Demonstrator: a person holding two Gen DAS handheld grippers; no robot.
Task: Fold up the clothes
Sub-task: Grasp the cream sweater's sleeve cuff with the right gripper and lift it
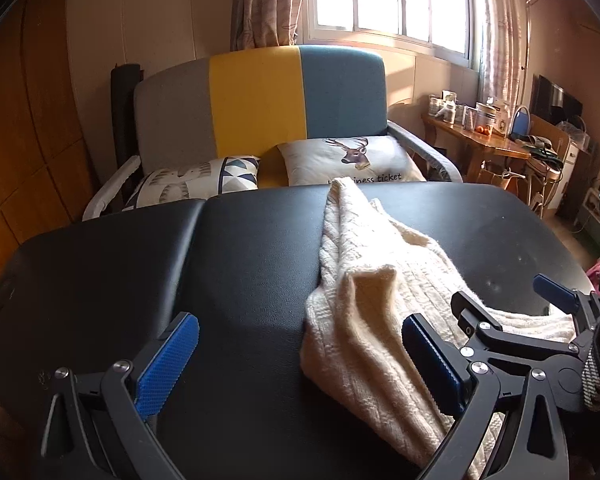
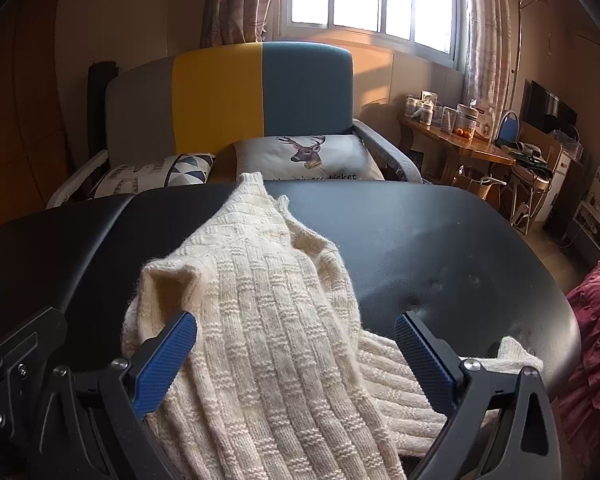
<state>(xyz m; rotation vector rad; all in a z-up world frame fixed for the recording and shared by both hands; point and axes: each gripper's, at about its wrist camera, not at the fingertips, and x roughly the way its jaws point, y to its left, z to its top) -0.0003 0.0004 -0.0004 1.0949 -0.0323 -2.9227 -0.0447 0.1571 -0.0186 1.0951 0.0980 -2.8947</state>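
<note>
A cream knitted sweater [image 1: 364, 280] lies bunched in a long strip on the black padded table [image 1: 240, 248], running from the near edge to the far edge. My left gripper [image 1: 300, 364] is open, its left pad over bare table and its right pad over the sweater's near part. In the right wrist view the sweater [image 2: 268, 320] fills the middle. My right gripper [image 2: 296, 364] is open and straddles the sweater's near end, holding nothing. The right gripper's black linkage [image 1: 540, 332] also shows at the left view's right side.
Beyond the table stands a grey, yellow and blue sofa [image 1: 260, 96] with a deer cushion [image 1: 348, 160] and a patterned cushion [image 1: 204, 180]. A cluttered wooden desk [image 2: 460, 144] sits at the right under the window. Red fabric [image 2: 596, 340] lies off the table's right edge.
</note>
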